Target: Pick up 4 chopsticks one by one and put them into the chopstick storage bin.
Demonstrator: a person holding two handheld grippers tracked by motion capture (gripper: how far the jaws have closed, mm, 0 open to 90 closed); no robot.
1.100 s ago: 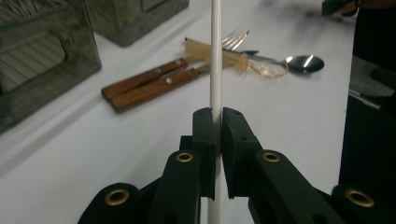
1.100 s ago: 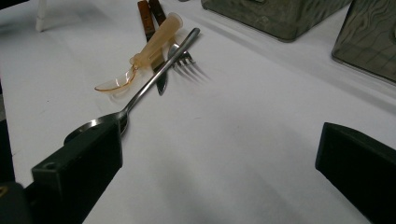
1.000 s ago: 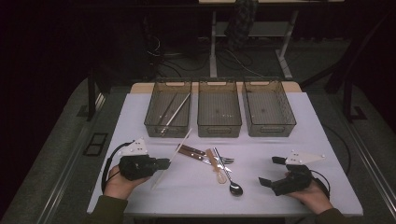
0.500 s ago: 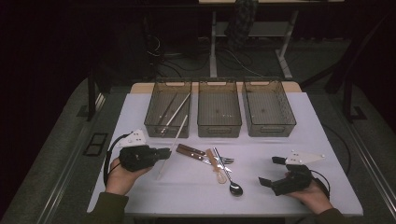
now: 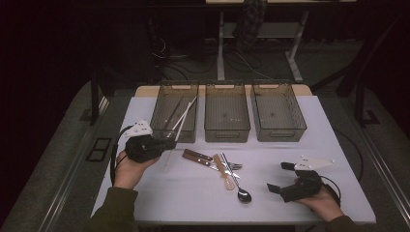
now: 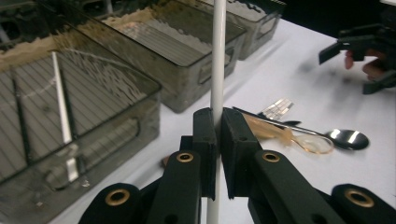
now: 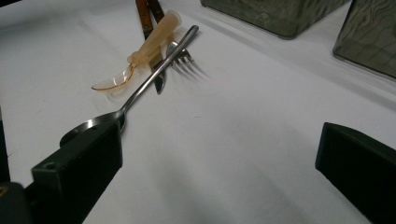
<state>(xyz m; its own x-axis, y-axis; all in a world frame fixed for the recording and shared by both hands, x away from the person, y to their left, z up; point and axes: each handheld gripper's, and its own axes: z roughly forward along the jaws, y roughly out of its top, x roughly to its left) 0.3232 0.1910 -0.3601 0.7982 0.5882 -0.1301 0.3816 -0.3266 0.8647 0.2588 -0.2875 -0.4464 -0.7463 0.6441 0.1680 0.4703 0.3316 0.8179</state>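
Observation:
My left gripper (image 5: pixel 170 144) hovers just in front of the left bin (image 5: pixel 157 112), shut on a thin white stick (image 5: pixel 168 156). In the left gripper view the white stick (image 6: pixel 217 56) stands upright, pinched between the two black pads (image 6: pixel 205 135). Another white stick (image 5: pixel 185 113) and dark sticks lie inside that bin. At the front right of the table my right gripper (image 5: pixel 279 177) rests open, with nothing between its jaws. In the right gripper view the right gripper (image 7: pixel 219 172) points at a metal spoon (image 7: pixel 140 91) whose bowl lies by the left pad.
Loose cutlery lies mid-table: wooden-handled knives (image 5: pixel 196 155), a fork (image 5: pixel 233 166), an amber plastic spoon (image 5: pixel 224 172) and the metal spoon (image 5: pixel 238 187). A middle bin (image 5: pixel 226 131) and a right bin (image 5: pixel 278 133) stand behind, on the white table (image 5: pixel 193 198).
My left gripper has risen and moved toward the left bin with the white stick in it. The right gripper has stayed put.

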